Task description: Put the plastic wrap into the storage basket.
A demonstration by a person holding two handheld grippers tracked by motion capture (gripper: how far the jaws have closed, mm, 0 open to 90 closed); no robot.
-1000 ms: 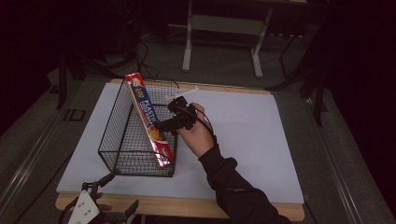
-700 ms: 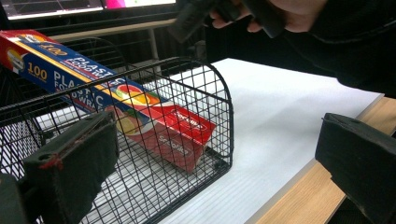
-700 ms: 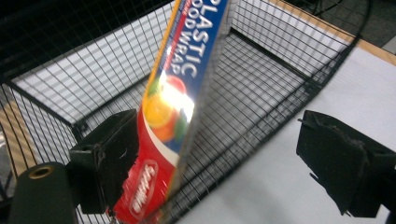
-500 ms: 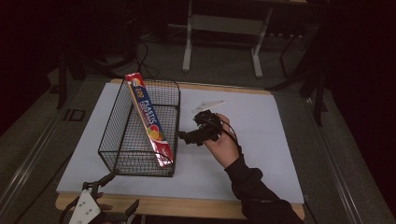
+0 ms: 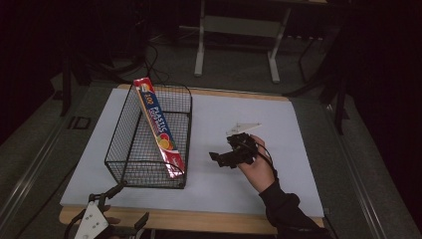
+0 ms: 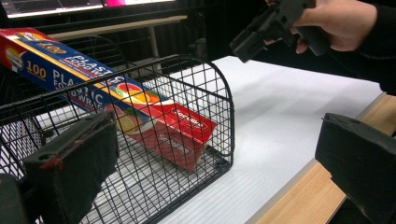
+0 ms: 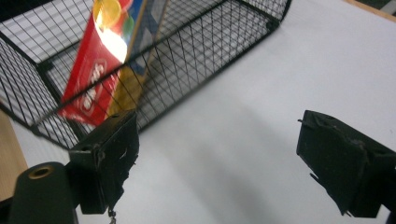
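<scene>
With the plastic wrap box leaning in the wire basket, we hold the right gripper clear, its 2 jaws spread and seemingly empty.

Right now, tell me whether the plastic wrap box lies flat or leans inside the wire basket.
Leaning. The long red-and-blue plastic wrap box rests its lower end on the floor of the black wire basket; its top end rises above the far rim.

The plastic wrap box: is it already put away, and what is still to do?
Done: the plastic wrap box leans inside the wire basket. In hand: nothing; the right hand-held gripper is open above the white mat, the left hand-held gripper open at the near edge. I see nothing left outside.
</scene>
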